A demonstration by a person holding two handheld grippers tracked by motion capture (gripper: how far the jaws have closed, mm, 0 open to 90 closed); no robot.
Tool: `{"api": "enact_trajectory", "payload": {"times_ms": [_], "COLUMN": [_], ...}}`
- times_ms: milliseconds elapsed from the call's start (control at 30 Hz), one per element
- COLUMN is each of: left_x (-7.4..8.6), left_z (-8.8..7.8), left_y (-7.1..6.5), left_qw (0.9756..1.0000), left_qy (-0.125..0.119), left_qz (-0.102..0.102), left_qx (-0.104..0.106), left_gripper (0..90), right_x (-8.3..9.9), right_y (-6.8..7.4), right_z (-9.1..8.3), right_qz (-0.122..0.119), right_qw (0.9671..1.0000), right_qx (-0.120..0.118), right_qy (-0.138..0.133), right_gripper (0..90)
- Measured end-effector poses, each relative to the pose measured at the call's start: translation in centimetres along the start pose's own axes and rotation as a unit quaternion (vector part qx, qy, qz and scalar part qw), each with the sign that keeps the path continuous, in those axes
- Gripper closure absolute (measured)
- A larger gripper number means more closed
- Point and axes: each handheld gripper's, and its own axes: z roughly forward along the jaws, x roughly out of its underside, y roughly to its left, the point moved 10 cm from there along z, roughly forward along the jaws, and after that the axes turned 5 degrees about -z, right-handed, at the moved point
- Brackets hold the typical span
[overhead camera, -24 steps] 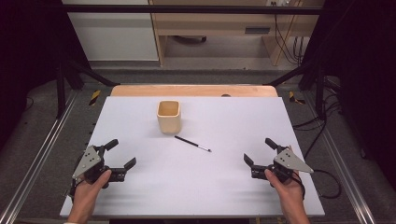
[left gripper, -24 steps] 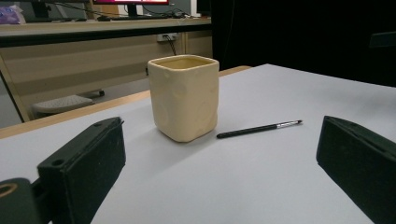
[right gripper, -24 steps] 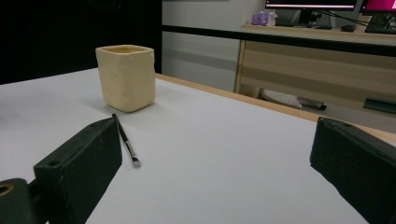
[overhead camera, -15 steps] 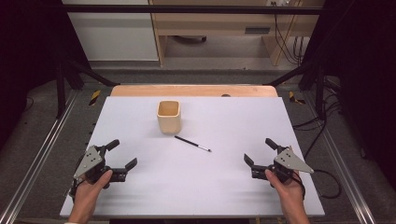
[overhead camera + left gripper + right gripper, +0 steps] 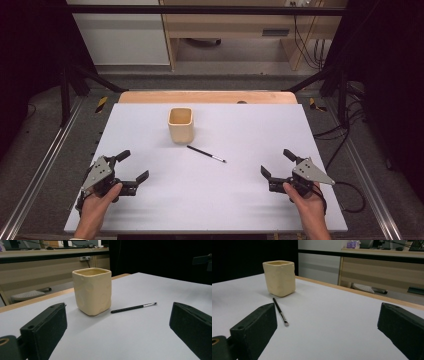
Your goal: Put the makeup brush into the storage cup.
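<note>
While the thin black brush point(image 5: 206, 153) lies flat on the white tabletop point(image 5: 240, 200), nothing of the work looks begun: it sits untouched just in front of the cream square cup point(image 5: 180, 124), near the cup's foot but apart from it, with its pale metal tip pointing toward the person's right. The cup stands upright toward the far middle of the tabletop, and from above its inside looks empty. My judgement is that the job in hand is to lift the brush and stand it in the cup, and that every step of that is left: the reach, the pick-up, the carry and the drop.

From the left tongs' own view the brush point(image 5: 134, 307) rests to the right of the cup point(image 5: 92, 290); from the right tongs' view it point(image 5: 280, 311) runs from the cup point(image 5: 279, 277) toward the near left jaw.

Both pairs of tongs are well back from these things, near the front corners of the tabletop. The left tongs point(image 5: 131, 167) are released, jaws spread wide with nothing between them, aimed inward and forward from the hand that grips them. The right tongs point(image 5: 278, 164) are likewise spread and bare, pointing inward toward the middle. Each hand sits low, close over the tabletop, forearms coming in from the near edge.
</note>
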Motion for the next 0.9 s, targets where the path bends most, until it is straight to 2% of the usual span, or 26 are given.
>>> {"api": "enact_trajectory", "payload": {"times_ms": [100,200,433,633,667,900], "left_x": [-0.1,-0.1,0.0,0.0,0.1,0.0], "left_z": [0.0,0.1,0.2,0.3,0.2,-0.1], "left_y": [0.0,-0.1,-0.3,-0.3,-0.2,0.1], "left_qw": [1.0,1.0,1.0,1.0,1.0,1.0], "left_qy": [-0.002,-0.004,0.001,0.003,0.005,0.001], "left_qz": [0.0,-0.001,0.003,0.007,0.007,0.005], "left_qx": [0.0,0.0,0.004,0.002,0.0,-0.007], "left_gripper": [1.0,1.0,1.0,1.0,1.0,1.0], "right_x": [0.0,0.1,0.3,0.2,0.3,-0.8], "right_y": [0.1,0.3,0.5,0.8,1.1,2.1], "right_z": [0.0,-0.1,-0.2,-0.2,-0.2,0.2], "right_qz": [0.002,0.017,0.024,0.018,0.013,-0.012], "right_qw": [1.0,0.9998,0.9994,0.9994,0.9992,0.9983], "right_qx": [-0.004,-0.004,-0.008,-0.008,-0.009,-0.019], "right_qy": [0.004,0.012,0.022,0.028,0.037,0.054], "right_gripper": [2.8,2.7,2.4,2.4,2.8,4.4]}}
